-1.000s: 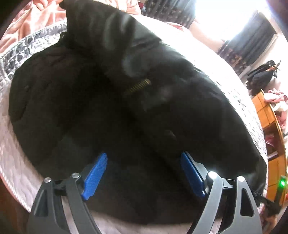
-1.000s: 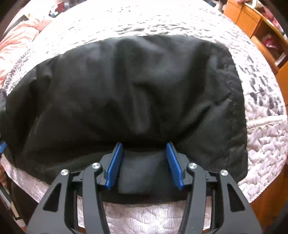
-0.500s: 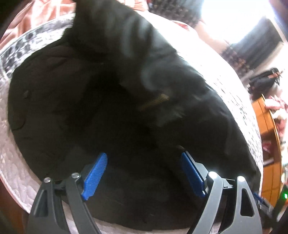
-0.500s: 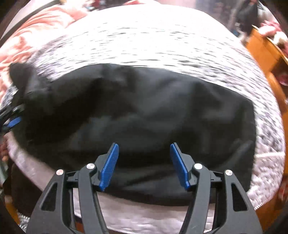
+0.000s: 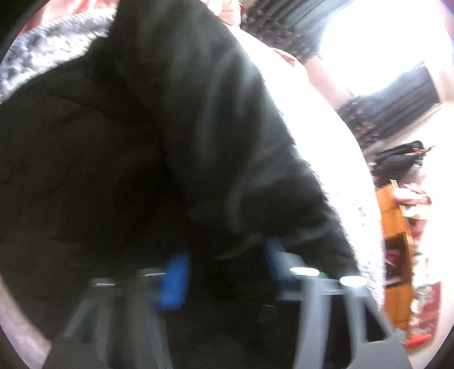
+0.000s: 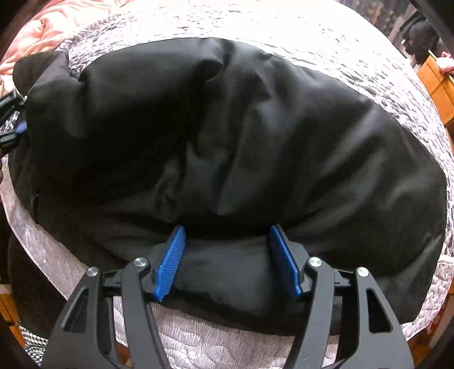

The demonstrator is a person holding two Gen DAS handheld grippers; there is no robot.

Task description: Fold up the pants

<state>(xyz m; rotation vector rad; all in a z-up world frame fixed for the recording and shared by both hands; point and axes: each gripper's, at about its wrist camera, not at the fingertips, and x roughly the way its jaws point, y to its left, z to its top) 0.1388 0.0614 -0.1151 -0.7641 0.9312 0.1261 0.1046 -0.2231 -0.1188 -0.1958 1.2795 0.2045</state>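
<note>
Black pants (image 6: 255, 142) lie in a loose fold on a grey patterned bedspread (image 6: 340, 42). My right gripper (image 6: 227, 249) has its jaws apart, with the near folded edge of the pants between the blue pads (image 6: 170, 264). My left gripper (image 5: 224, 272) is blurred; its blue pads stand closer together with black cloth (image 5: 170, 142) bunched between and over them, and the cloth rises up in front of the lens. The left gripper also shows at the left edge of the right wrist view (image 6: 11, 119), at the pants' far left end.
A pink blanket (image 6: 56, 22) lies at the bed's far left. Orange wooden furniture (image 5: 397, 255) stands to the right of the bed, with a dark bag (image 5: 397, 159) and curtains (image 5: 391, 108) by a bright window. The bed's near edge is just below the right gripper.
The left gripper's jaws have narrowed around the black cloth and it has moved fast, blurring its view. The right gripper has come back down onto the pants' near fold, jaws still apart.
</note>
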